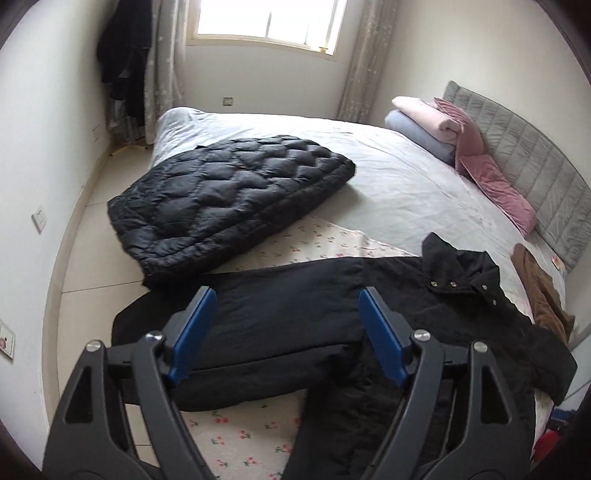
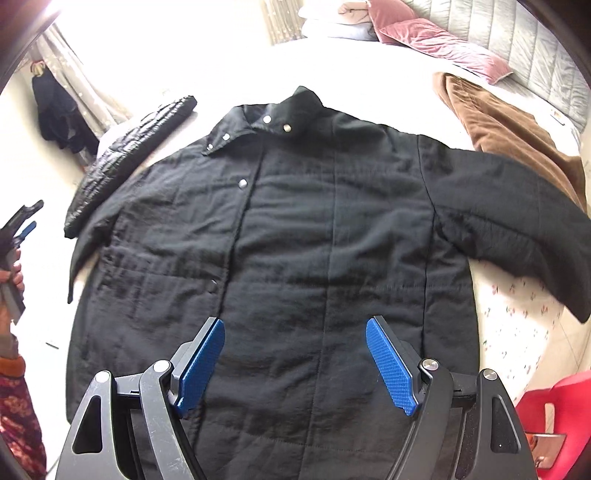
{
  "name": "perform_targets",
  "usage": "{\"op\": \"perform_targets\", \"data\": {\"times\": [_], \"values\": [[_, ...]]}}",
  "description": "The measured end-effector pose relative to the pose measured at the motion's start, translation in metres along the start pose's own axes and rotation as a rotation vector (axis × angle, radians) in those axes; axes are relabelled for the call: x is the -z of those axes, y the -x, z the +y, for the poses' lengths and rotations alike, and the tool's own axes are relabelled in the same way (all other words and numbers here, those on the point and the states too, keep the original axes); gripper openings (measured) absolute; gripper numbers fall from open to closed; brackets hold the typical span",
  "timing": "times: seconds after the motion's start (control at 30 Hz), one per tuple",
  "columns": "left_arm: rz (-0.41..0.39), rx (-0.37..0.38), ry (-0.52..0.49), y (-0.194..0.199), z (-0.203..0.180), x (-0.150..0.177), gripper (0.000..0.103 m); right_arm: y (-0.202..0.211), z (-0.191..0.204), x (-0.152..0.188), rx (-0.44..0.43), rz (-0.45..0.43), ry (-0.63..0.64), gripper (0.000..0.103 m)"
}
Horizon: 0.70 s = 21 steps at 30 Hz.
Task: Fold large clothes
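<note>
Left wrist view: the left claw [image 1: 286, 334] is spread wide with nothing between its blue pads [image 1: 194, 336], and hangs over the black coat [image 1: 424, 306]. The coat lies flat on the bed [image 1: 399, 177], near the bed's front edge. One sleeve [image 1: 266, 306] of the coat stretches out toward the floor side, directly beyond the claw. Beyond the coat, toward the window [image 1: 273, 22], a folded black quilted jacket [image 1: 229, 199] rests on the bed, its near end close to the coat's sleeve. A cherry-print sheet [image 1: 317, 240] shows between the coat and the quilted jacket. Past the coat's collar lies a brown garment [image 1: 543, 291]. Farther off, against the grey headboard [image 1: 532, 166], sit a pink pillow [image 1: 495, 184] and a stack of folded bedding [image 1: 424, 122].

Right wrist view: the right claw [image 2: 295, 365] is also wide open and empty, poised above the lower front of the coat [image 2: 295, 229]. The coat lies front up, its collar [image 2: 269, 118] pointing away from the claw, with snap buttons [image 2: 243, 183] down the front. Its right sleeve [image 2: 517, 221] spreads out sideways, and the brown garment [image 2: 517, 129] lies just beyond it. The quilted jacket [image 2: 125, 155] lies beside the coat's opposite shoulder. The left claw [image 2: 26, 225] shows at the frame's left edge, beside the coat.
</note>
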State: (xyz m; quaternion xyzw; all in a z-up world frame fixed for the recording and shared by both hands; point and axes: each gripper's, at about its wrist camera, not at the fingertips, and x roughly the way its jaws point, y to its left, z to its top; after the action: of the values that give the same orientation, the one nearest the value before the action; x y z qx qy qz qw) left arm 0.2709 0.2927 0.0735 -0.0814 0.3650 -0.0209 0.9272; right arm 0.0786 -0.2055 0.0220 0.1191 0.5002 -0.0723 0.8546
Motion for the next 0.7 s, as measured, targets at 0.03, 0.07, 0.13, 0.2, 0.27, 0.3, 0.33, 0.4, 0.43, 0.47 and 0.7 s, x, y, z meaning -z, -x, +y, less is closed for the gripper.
{"op": "perform_targets", "data": {"times": [0.03,0.07,0.13,0.2,0.27,0.3,0.33,0.4,0.43,0.47,0.7], "values": [[0.016,0.029,-0.051,-0.005,-0.026,-0.006,0.08,0.003,0.0,-0.012,-0.021,0.009,-0.004,0.08],[0.027,0.055,-0.096,-0.009,-0.049,-0.011,0.08,0.004,-0.001,-0.024,-0.044,0.016,-0.012,0.08],[0.04,0.095,-0.17,-0.02,-0.091,-0.018,0.08,0.003,-0.004,-0.046,-0.073,0.013,-0.049,0.08],[0.057,0.132,-0.234,-0.035,-0.13,-0.021,0.08,-0.005,-0.004,-0.071,-0.091,0.0,-0.063,0.08],[0.071,0.175,-0.287,-0.061,-0.169,-0.019,0.08,-0.02,-0.007,-0.095,-0.148,-0.037,-0.077,0.08],[0.074,0.197,-0.302,-0.073,-0.185,-0.017,0.08,-0.032,-0.009,-0.107,-0.176,-0.056,-0.088,0.08],[0.082,0.225,-0.318,-0.088,-0.204,-0.015,0.08,-0.044,-0.013,-0.12,-0.205,-0.079,-0.093,0.08],[0.101,0.281,-0.337,-0.118,-0.237,-0.006,0.079,-0.074,-0.02,-0.143,-0.26,-0.122,-0.105,0.08],[0.105,0.312,-0.346,-0.134,-0.25,-0.002,0.074,-0.091,-0.024,-0.155,-0.284,-0.134,-0.114,0.08],[0.109,0.339,-0.355,-0.15,-0.262,0.003,0.07,-0.107,-0.028,-0.165,-0.313,-0.146,-0.123,0.079],[0.171,0.422,-0.29,-0.245,-0.29,0.024,0.026,-0.231,-0.066,-0.223,-0.547,-0.144,-0.292,0.058]]}}
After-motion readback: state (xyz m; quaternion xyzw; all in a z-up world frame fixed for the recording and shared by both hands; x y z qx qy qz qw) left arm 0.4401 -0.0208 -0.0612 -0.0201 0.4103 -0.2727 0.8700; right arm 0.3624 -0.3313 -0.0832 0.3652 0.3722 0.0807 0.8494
